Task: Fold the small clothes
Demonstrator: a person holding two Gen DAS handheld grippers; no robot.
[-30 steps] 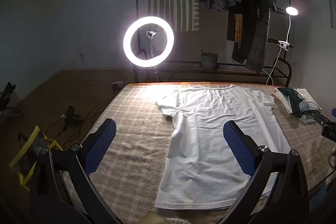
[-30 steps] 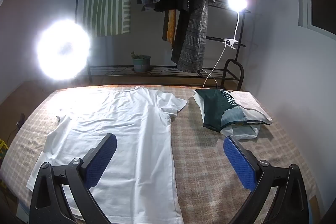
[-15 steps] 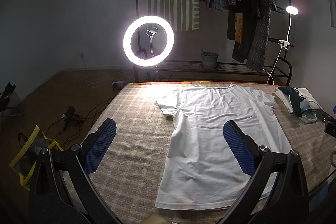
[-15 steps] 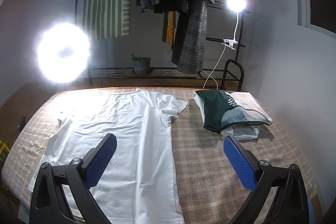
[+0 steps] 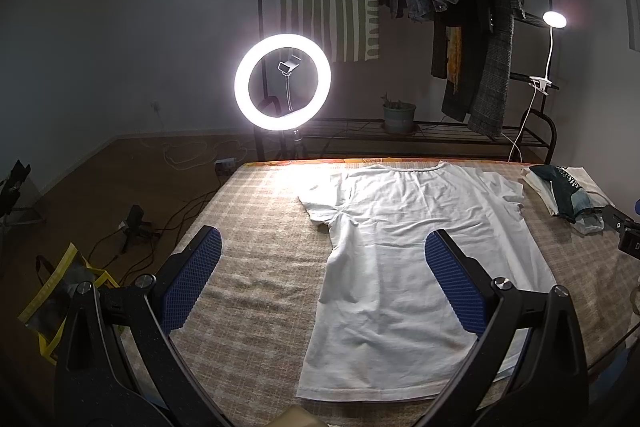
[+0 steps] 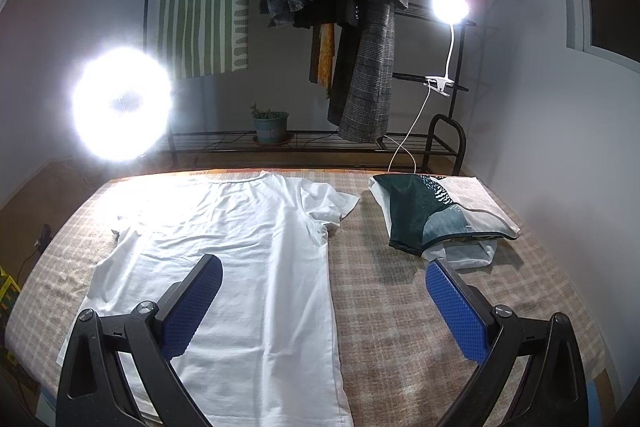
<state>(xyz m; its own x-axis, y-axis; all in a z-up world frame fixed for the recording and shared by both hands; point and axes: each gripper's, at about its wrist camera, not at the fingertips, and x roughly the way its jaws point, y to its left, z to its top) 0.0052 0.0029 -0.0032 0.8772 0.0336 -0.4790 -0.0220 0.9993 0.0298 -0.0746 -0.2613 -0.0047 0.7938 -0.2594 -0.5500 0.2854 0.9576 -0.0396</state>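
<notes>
Left wrist view showed the white T-shirt [image 5: 416, 259] lying flat and unfolded on the plaid surface [image 5: 256, 267], folded clothes [image 6: 436, 215] stacked beside it, left tool [image 5: 320, 279] and right tool [image 6: 324, 303] both spread, empty, so folding of this shirt hadn't begun.

Perhaps "D" on black device [image 5: 631, 247].
</notes>
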